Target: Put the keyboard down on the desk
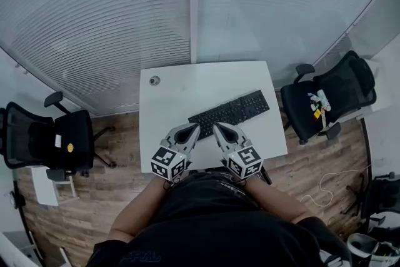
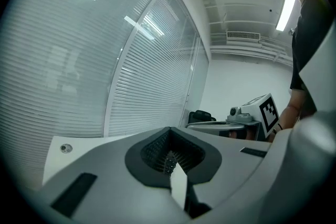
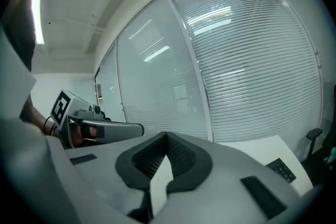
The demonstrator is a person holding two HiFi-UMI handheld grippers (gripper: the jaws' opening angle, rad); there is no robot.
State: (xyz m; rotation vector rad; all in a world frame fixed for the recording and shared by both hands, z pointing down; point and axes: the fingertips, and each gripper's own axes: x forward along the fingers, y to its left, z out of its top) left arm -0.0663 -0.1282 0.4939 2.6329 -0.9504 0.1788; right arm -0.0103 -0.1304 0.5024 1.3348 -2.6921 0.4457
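A black keyboard (image 1: 230, 110) lies flat and slanted on the white desk (image 1: 181, 87), right of its middle. One corner of the keyboard (image 3: 282, 169) shows in the right gripper view. Both grippers hover side by side over the desk's near edge, close to the person's body and apart from the keyboard. My left gripper (image 1: 190, 129) is shut with nothing in it, its ribbed pads meeting (image 2: 170, 157). My right gripper (image 1: 220, 128) is shut and empty too, its tips together (image 3: 167, 136). Each gripper view shows the other gripper alongside.
A round cable grommet (image 1: 154, 80) sits at the desk's far left corner. A glass wall with blinds (image 1: 187, 3) runs behind the desk. One black office chair (image 1: 44, 144) stands to the left and another (image 1: 331, 97) to the right, on the wooden floor.
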